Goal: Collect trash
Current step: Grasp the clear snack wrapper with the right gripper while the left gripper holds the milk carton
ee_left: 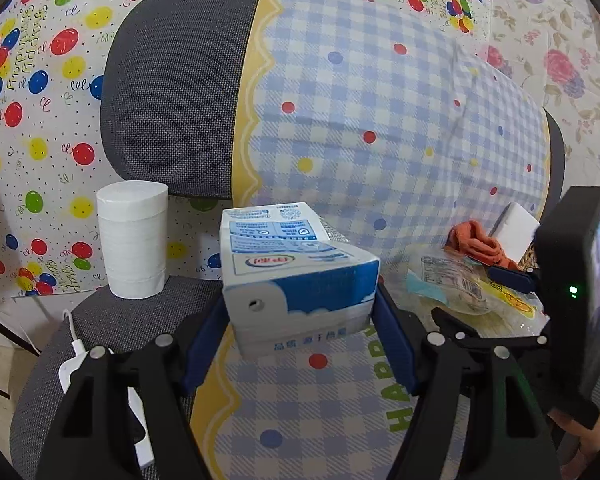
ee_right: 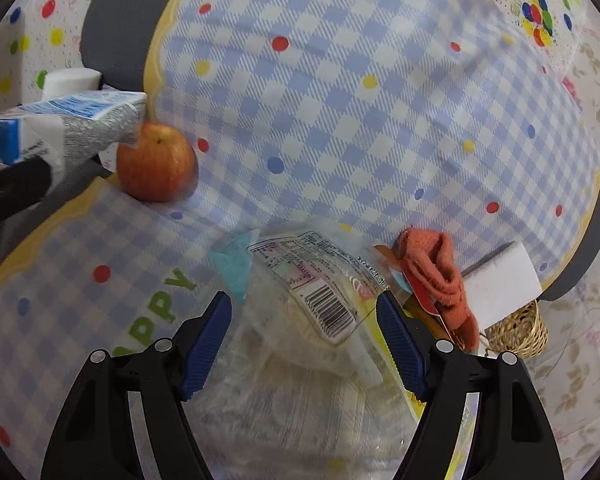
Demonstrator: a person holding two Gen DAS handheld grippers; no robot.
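Observation:
My left gripper (ee_left: 300,316) is shut on a blue and white milk carton (ee_left: 296,268) and holds it above the checked cloth on the chair seat. The carton also shows at the left edge of the right wrist view (ee_right: 60,128). My right gripper (ee_right: 304,308) is open, its blue pads either side of a clear plastic wrapper (ee_right: 316,300) with a barcode label, lying on the cloth. The wrapper also shows in the left wrist view (ee_left: 460,284), with the right gripper (ee_left: 512,280) over it.
A red apple (ee_right: 156,164) sits on the cloth behind the carton. An orange cloth (ee_right: 436,276), a white sponge block (ee_right: 500,284) and a small wicker basket (ee_right: 520,328) lie right. A white paper roll (ee_left: 134,240) and a white charger (ee_left: 72,364) sit on the chair's left.

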